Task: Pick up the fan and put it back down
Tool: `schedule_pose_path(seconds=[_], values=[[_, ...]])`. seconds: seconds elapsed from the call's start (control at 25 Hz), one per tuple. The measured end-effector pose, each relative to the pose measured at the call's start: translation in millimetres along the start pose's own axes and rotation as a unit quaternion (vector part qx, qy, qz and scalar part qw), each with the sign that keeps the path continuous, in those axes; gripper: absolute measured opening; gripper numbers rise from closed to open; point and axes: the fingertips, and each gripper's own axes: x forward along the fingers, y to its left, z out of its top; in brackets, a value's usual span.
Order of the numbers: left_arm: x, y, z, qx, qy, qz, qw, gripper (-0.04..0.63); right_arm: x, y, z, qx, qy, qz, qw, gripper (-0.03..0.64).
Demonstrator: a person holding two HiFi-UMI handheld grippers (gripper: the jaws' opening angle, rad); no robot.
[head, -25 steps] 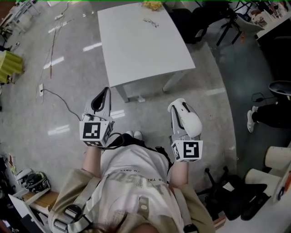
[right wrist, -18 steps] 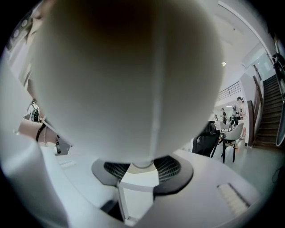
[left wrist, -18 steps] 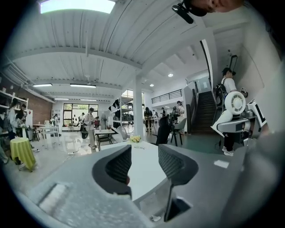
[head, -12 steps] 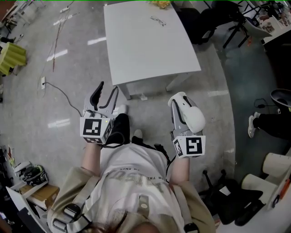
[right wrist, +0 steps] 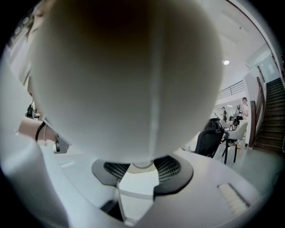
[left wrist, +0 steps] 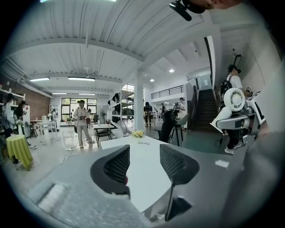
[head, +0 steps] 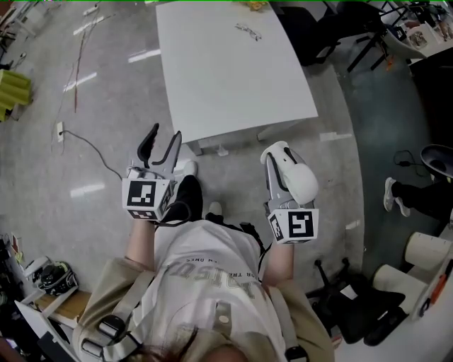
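The fan (head: 296,180) is smooth white plastic with a soft shine. The table (head: 226,78) looks matt. The grey floor (head: 85,162) is glossy.

A white rectangular table (head: 226,85) stands on a glossy grey floor (head: 99,78), bearing a small yellow bunch (head: 253,5) at its far edge and a thin dark wiry item (head: 248,30) near it, while a white socket block (head: 59,131) with a dark cable (head: 92,152) lies on the floor to its left.

Left gripper (head: 163,139), centre-left: I see jaws just opened wide, nothing between. Right gripper (head: 282,161), centre-right: jaws clamped on fan (head: 297,180).
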Motion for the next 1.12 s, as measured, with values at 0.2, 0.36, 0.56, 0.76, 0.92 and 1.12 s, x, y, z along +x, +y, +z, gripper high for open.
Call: schedule_pose_path(seconds=[0.2,0.36,0.56,0.76,0.92,1.12], values=[[42.2,27.4,5.7,0.003,0.002,-0.023,0.9997,0.219,43.8,-5.0,-1.5,0.007,0.015,-0.017,1.000,0.160],[73.7,51.5,8.5,0.004,0.007,-0.041,0.9991,0.227,81.1,-6.6,-2.2,0.012,0.026,-0.030,0.999,0.160],[107.5,78.4,6.1,0.004,0.017,-0.065,0.9977,0.227,125.0,-5.1,-11.8,0.023,0.051,-0.041,0.998,0.160],[136.3,95.3,1.1,0.004,0.021,-0.092,0.9956,0.227,166.8,0.3,-17.7,0.015,0.074,-0.045,0.996,0.159],[152.4,105.6,-4.8,-0.001,0.024,-0.110,0.9936,0.227,194.1,6.0,-23.4,0.010,0.091,-0.048,0.995,0.160],[170.4,115.5,-11.2,-0.011,0.026,-0.129,0.9913,0.227,220.9,10.1,-34.4,0.004,0.114,-0.047,0.992,0.158]])
